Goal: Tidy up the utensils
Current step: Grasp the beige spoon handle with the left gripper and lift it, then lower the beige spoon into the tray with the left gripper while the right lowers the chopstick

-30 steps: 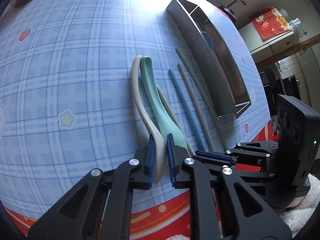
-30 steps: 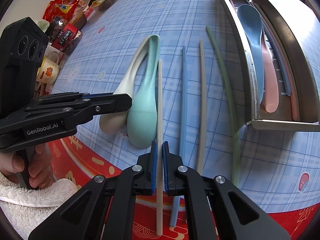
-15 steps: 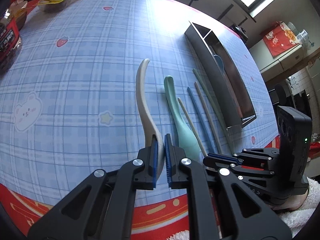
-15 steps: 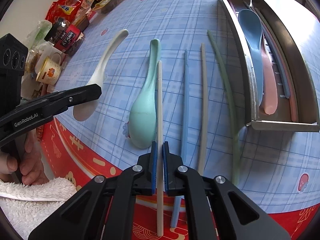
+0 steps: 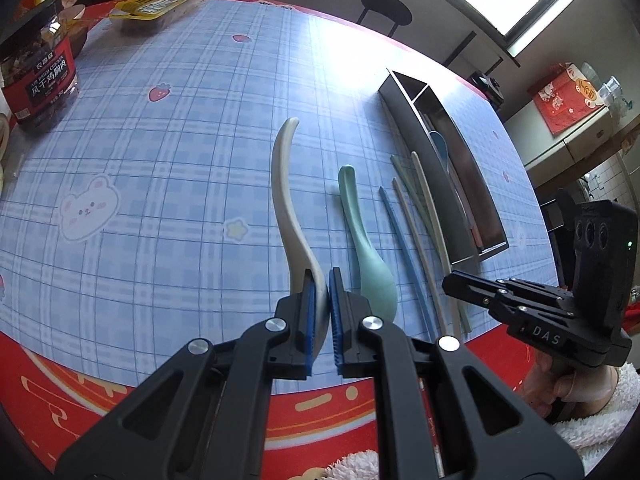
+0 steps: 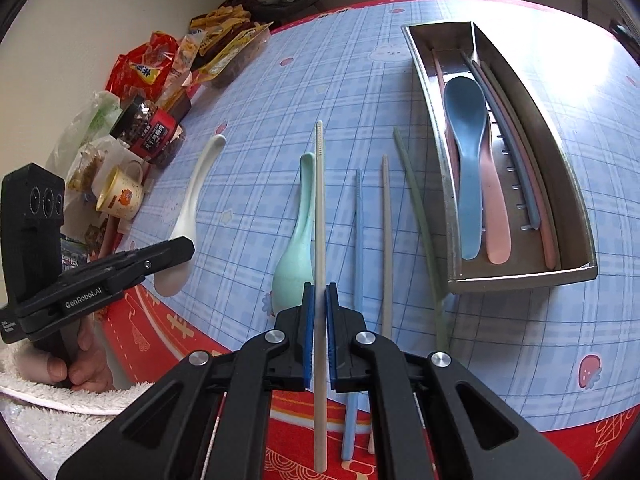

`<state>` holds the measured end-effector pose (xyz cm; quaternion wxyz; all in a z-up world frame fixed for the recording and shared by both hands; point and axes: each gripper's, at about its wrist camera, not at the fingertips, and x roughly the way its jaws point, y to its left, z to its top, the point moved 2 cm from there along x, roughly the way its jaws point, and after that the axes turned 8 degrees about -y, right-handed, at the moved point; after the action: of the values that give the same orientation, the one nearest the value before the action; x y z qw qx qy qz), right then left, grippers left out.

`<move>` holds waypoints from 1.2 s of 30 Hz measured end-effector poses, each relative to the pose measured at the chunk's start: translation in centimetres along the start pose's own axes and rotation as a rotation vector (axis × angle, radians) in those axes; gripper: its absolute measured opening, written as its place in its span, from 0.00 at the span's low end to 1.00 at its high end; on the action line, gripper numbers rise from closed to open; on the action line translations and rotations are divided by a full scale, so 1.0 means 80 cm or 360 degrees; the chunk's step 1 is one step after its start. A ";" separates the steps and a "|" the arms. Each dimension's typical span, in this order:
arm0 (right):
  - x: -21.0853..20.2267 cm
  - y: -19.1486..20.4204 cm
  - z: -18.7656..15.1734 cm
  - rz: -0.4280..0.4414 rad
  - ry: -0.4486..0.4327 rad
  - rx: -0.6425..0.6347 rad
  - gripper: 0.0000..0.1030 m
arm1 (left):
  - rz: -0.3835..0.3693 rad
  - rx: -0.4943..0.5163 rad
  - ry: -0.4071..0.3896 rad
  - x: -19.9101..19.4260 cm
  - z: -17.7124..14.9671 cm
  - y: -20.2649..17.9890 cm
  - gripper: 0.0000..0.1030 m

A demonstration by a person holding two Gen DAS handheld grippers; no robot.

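Utensils in both grips: my left gripper [image 5: 320,312] has its blue pads pressed tight on the bowl end of the white spoon [image 5: 286,196], handle pointing away and clear of the blue plaid tablecloth [image 5: 168,184], while my right gripper [image 6: 319,332] is clamped on the cream chopstick [image 6: 319,216] near its lower third, with a long stretch sticking out ahead. The steel organizer tray [image 6: 516,276] sits to the right, already holding a blue spoon [image 6: 466,168], a pink spoon [image 6: 496,220] and several chopsticks. The mint spoon [image 6: 294,248], blue chopstick [image 6: 358,240], grey chopstick [image 6: 386,240] and green chopstick [image 6: 416,208] lie on the cloth between me and the tray.

I judge the risks as these: the smooth, curved spoon bowl could twist or slide out of a two-pad pinch as I swing it over; the long chopstick could pivot in the pads and catch its tip on the tray wall; and carrying both at once toward one narrow tray could bring my two grippers into each other.

Readable text: "GenRobot.AI" on the left gripper as seen from the right, "DAS" on the right gripper seen from the left, and "AIR DRIED CHICKEN" with Chinese characters on the red-labelled jar [image 5: 38,76].
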<state>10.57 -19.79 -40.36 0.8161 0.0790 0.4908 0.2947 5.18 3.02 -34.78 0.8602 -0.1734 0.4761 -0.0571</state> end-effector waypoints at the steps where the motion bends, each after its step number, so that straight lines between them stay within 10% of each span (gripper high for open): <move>1: -0.004 -0.001 0.002 -0.0001 -0.0019 0.0003 0.06 | 0.0001 0.0009 0.0001 0.002 0.001 -0.003 0.11; 15: -0.058 -0.099 0.096 -0.0215 -0.0248 0.0037 0.06 | -0.0077 0.0131 -0.0003 0.020 0.088 -0.057 0.11; 36: 0.007 -0.145 0.136 -0.0322 -0.0057 0.0011 0.06 | -0.0205 0.0137 0.0295 0.156 0.149 -0.185 0.11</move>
<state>24.67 -27.15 -40.11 0.8500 0.0372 0.4827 0.2076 22.88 -11.16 -33.72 0.8137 -0.1607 0.5385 -0.1484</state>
